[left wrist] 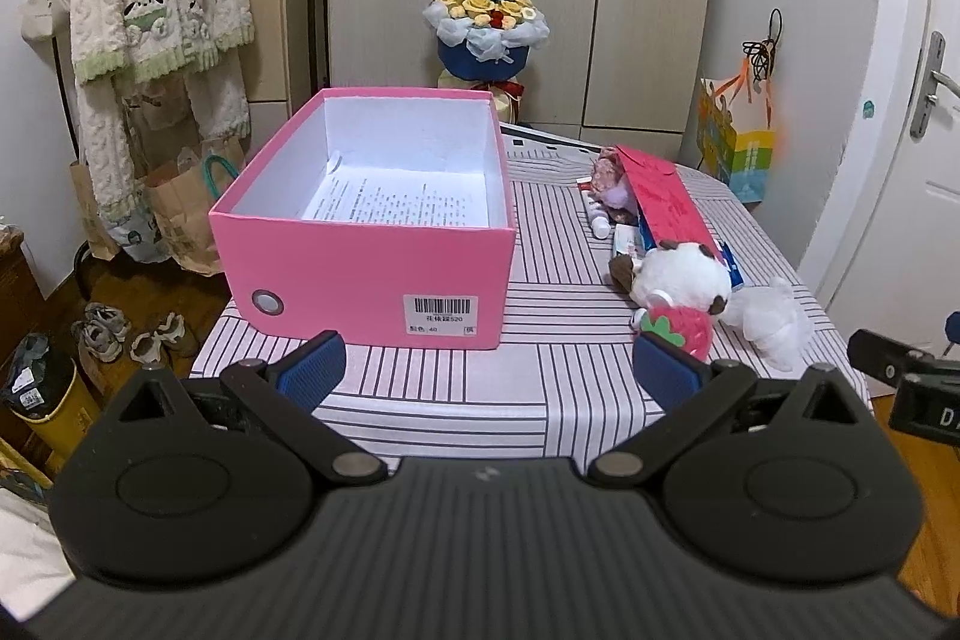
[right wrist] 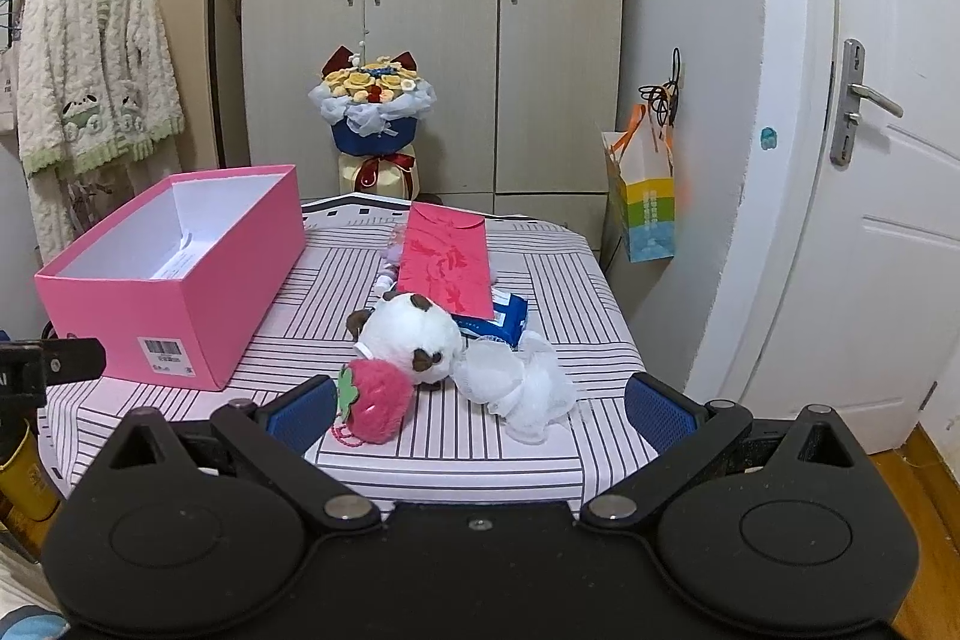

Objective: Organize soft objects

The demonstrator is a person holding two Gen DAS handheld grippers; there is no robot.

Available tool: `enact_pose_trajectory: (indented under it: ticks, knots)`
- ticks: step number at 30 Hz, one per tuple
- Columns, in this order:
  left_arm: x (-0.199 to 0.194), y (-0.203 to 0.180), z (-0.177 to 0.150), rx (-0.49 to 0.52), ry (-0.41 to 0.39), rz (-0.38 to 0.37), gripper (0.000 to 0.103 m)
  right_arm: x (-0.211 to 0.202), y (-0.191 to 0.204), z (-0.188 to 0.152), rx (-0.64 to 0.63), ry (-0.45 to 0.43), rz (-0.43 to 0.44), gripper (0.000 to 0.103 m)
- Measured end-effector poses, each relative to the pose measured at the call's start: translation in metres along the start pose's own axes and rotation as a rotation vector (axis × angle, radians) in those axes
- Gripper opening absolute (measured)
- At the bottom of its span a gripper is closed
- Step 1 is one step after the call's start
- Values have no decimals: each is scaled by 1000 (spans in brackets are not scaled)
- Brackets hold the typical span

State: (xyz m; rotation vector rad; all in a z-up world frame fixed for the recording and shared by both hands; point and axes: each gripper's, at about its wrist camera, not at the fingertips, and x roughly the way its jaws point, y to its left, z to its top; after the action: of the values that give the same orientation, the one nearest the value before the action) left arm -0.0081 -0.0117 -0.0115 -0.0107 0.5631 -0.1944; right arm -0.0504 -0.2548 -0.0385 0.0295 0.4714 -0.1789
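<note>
Both the left gripper (left wrist: 489,367) and the right gripper (right wrist: 480,406) were spread wide with nothing between the fingers. Just beyond the right one, a strawberry plush (right wrist: 375,400), a white plush animal (right wrist: 411,337) and a white bath puff (right wrist: 522,388) lay touching on the striped table (right wrist: 510,454). The pink box (left wrist: 366,250) stood open on the left side of the table, with only a printed sheet (left wrist: 396,202) inside.

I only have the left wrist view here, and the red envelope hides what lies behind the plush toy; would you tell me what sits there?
Observer: Under the red envelope lies a blue packet, just behind the white plush toy.
Operator: Thanks. Is the strawberry plush attached to anything?
Observer: A pink beaded cord trails from the strawberry plush toward the table's near edge.
Operator: And the right gripper?
Observer: The right gripper is open, empty, with the strawberry and the white mesh puff in front of it.
</note>
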Motion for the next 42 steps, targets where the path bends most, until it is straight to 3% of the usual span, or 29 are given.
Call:
enact_pose_trajectory:
  ticks: [20,31,35,39,42]
  knots:
    - [1,-15,4,25,-14,-30,103,-3,-3,1,7,-24,5,103]
    - [28,-31,5,49,-63,-67,102,12,-19,-3,3,-83,71,103]
    - [42,-37,-6,61,-171,-160,103,21,-26,-12,-44,-186,82,103]
    - [73,-42,-9,25,-107,-252,103,47,-27,-14,-114,-191,28,103]
    - [97,-52,-15,40,-98,-262,102,68,-33,-14,-116,-154,82,103]
